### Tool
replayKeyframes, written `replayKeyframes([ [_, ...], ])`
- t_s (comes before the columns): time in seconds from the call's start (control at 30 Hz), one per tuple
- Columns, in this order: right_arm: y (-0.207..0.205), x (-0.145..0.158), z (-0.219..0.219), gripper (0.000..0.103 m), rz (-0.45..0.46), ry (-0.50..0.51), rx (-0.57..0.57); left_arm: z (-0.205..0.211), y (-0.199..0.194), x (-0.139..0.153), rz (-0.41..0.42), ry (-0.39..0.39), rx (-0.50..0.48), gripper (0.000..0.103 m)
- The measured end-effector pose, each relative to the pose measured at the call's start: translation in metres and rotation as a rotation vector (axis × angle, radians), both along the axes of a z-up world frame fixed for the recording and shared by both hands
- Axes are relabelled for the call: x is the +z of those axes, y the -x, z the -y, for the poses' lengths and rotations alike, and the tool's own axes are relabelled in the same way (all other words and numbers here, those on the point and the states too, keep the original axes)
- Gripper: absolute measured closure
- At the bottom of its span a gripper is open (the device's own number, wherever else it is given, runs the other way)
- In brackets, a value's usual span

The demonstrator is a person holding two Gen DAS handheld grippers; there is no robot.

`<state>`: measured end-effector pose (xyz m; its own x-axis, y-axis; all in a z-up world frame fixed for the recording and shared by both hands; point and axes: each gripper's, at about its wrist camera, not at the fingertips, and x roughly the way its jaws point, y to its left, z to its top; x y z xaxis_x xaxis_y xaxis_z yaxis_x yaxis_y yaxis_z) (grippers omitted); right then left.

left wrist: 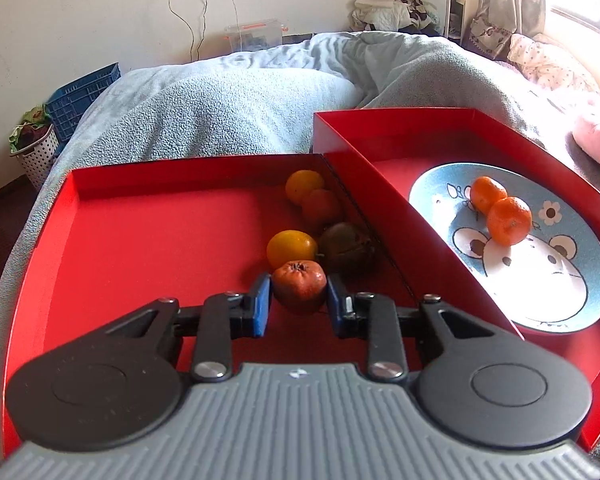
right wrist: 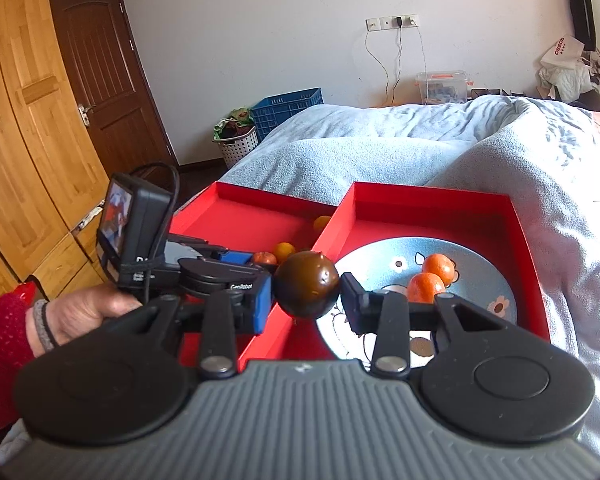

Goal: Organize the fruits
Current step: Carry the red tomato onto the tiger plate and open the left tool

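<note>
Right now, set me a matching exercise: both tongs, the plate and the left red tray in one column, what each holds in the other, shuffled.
Column one:
1. left tongs
2. right tongs
3. plate
4. left red tray

Column two:
A. two mandarins resting on it
B. shut on a dark brown fruit
C. shut on a reddish fruit
D. yellow fruit lying loose in it

Pairs: 1-C, 2-B, 3-A, 4-D
</note>
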<state>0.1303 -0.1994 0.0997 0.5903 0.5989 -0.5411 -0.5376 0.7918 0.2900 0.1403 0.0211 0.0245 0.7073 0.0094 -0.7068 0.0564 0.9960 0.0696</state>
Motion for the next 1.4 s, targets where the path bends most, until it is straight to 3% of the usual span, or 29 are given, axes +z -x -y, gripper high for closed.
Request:
replayKeyframes([
  [0.47,0.028,0.008,0.018,0.063,0.023,0.0,-0.036,0.004,0.037,0.025,0.049,0.0,0.028,0.069],
  [0.9,0.037,0.006,0.039,0.063,0.033,-0.001,-0.088,0.049,0.057,0.064,0.111,0.006,-0.06,0.069],
  [1.4,0.036,-0.004,0.068,0.063,0.02,-0.006,-0.144,0.103,0.048,0.065,0.09,0.021,-0.14,0.069],
])
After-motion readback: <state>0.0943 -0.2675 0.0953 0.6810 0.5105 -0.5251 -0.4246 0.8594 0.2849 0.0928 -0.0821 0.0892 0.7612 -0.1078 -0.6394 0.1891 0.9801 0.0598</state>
